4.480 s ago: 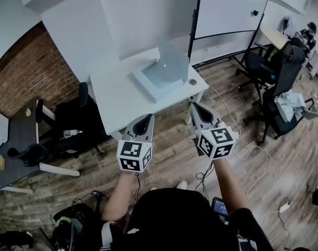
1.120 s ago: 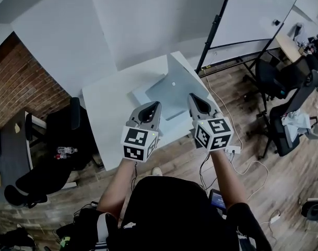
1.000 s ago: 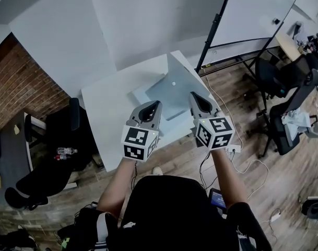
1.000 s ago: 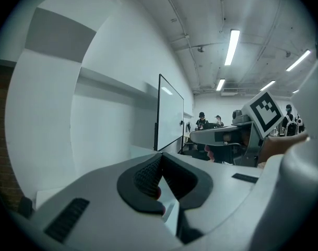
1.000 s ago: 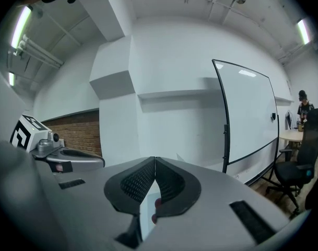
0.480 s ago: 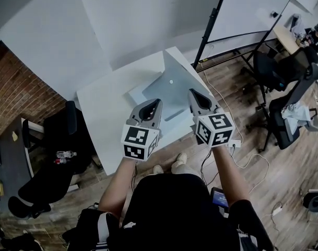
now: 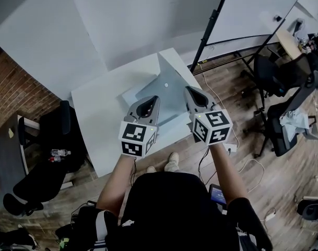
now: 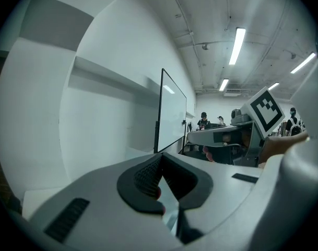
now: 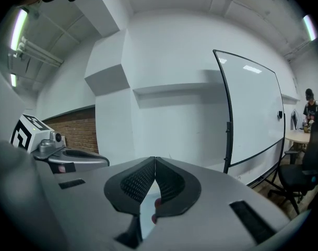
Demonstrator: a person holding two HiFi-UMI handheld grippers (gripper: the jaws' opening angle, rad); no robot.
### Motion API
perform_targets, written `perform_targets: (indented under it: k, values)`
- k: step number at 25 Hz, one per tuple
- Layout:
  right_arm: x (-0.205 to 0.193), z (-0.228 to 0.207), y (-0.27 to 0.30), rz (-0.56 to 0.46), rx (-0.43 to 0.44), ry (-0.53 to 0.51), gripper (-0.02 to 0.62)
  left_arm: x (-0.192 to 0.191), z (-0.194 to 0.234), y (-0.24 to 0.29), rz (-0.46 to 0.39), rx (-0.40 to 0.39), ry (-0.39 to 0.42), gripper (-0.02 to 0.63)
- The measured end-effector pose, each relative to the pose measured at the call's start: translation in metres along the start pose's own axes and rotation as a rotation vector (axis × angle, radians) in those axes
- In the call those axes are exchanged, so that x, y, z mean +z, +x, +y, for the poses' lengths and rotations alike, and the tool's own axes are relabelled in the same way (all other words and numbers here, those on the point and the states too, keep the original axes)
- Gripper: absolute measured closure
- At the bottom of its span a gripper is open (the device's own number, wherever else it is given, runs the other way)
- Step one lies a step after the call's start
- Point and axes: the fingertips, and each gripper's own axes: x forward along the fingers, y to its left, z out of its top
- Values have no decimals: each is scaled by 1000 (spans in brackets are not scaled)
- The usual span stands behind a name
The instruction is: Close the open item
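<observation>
Silver open laptop (image 7: 172, 80) sits just beyond the left hand-held gripper (image 7: 152, 100) and right hand-held gripper (image 7: 189, 91), both jaws together.

**A:** How is the light where you stand?

**B:** Bright and even. In your left gripper view the ceiling strips (image 8: 237, 46) burn out to pure white, and the walls around you wash pale.

**A:** Any glare?

**B:** The whiteboard (image 9: 252, 109) carries small reflections of the lamps. In your head view the white surface (image 7: 96, 109) is close to overexposed.

**A:** Shadows?

**B:** Only soft ones, with no hard edges.

**A:** Sharpness?

**B:** Your head view is crisp in the middle. Both gripper views bow straight lines near the rim and go black in the corners. Your left tongs (image 8: 159, 160) and right tongs (image 9: 155, 162) sit close to the lens and look soft.
</observation>
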Motion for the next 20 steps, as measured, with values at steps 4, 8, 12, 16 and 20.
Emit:
perform_targets:
  k: [4,8,12,16,20]
  values:
    - [2,-20,3,1,0,-7,554,-1,-5,18,4,2,-2,594]
    - [6,-45,8,-3,-6,-3,554,0,-9,37,8,4,-2,593]
    - [7,-66,13,-1,-7,-3,554,1,-11,52,14,12,1,594]
    - [9,-83,22,5,-2,-1,554,1,-9,67,21,23,-4,594]
    - [8,-92,33,14,11,-4,554,-1,-5,79,26,33,-10,594]
